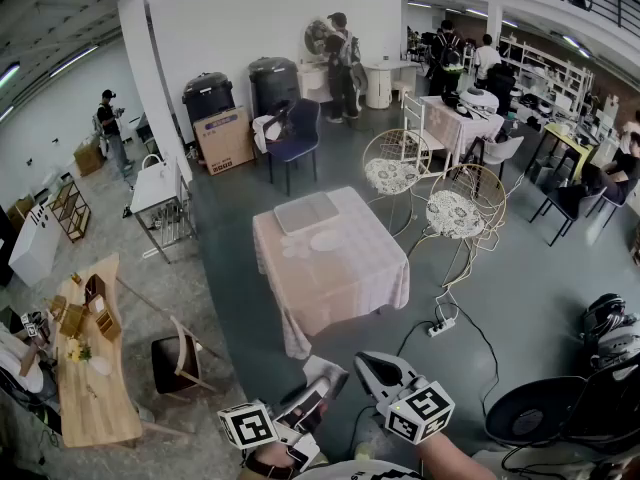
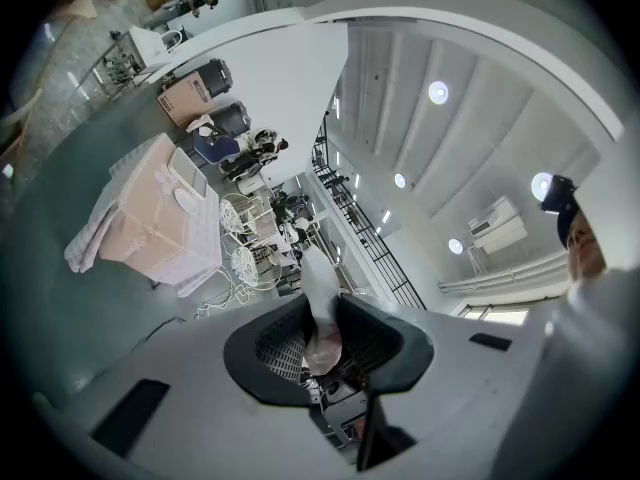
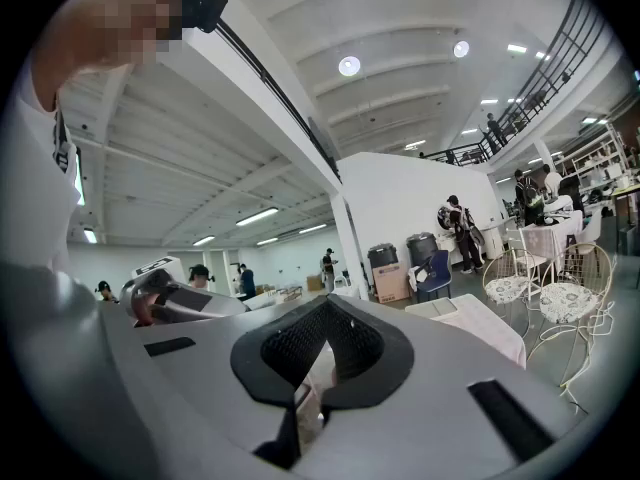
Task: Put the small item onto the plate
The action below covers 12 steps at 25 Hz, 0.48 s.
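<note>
Two grippers [image 1: 328, 376] [image 1: 368, 364], two black bins [image 1: 208, 94] [image 1: 273, 80] (far wall)

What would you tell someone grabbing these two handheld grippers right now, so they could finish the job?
Left gripper: shut on the small white item.
Right gripper: shut, nothing in it.
Plate: on the pink-clothed table, beside a tray, well ahead of both grippers.
Done: item is in hand.
Left: carry it to the table, set it on the plate, let go.

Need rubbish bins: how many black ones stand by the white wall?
2: one black round bin behind the brown cardboard box, another just right. Others may be hidden.
</note>
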Motion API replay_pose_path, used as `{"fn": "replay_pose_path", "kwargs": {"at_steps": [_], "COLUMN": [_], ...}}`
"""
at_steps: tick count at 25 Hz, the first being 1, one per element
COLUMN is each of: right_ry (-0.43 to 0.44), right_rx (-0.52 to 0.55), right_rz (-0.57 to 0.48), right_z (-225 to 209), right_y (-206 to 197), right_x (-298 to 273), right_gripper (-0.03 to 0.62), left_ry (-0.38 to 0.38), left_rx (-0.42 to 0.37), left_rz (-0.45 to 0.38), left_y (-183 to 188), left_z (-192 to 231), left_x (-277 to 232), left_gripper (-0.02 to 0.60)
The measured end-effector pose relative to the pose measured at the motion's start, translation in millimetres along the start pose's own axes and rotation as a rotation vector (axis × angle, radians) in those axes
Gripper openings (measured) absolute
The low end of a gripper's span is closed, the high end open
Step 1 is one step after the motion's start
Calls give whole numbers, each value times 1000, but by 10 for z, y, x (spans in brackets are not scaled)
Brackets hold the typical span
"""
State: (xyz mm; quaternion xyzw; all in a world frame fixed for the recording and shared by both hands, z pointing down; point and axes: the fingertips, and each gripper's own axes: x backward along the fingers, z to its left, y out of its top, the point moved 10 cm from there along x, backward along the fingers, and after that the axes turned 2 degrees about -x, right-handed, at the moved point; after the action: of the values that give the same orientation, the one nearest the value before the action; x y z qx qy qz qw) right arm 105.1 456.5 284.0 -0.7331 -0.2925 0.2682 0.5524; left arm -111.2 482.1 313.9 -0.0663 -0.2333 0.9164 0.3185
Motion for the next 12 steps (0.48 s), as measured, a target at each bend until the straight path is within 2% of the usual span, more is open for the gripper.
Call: {"fn": "replay_pose_path", "kwargs": {"at_steps": [12], "right_ry": [26], "right_rx": [-28], "right_rz": [-19], "right_z": [-84], "right_y": [-5], "right_x": [37], "right_gripper": [14], "left_ry": [25], "left_rx": [-22], "left_rz": [8], "left_y": [-34], "left_z": [27], "left_x": [-79], "left_gripper": [89]}}
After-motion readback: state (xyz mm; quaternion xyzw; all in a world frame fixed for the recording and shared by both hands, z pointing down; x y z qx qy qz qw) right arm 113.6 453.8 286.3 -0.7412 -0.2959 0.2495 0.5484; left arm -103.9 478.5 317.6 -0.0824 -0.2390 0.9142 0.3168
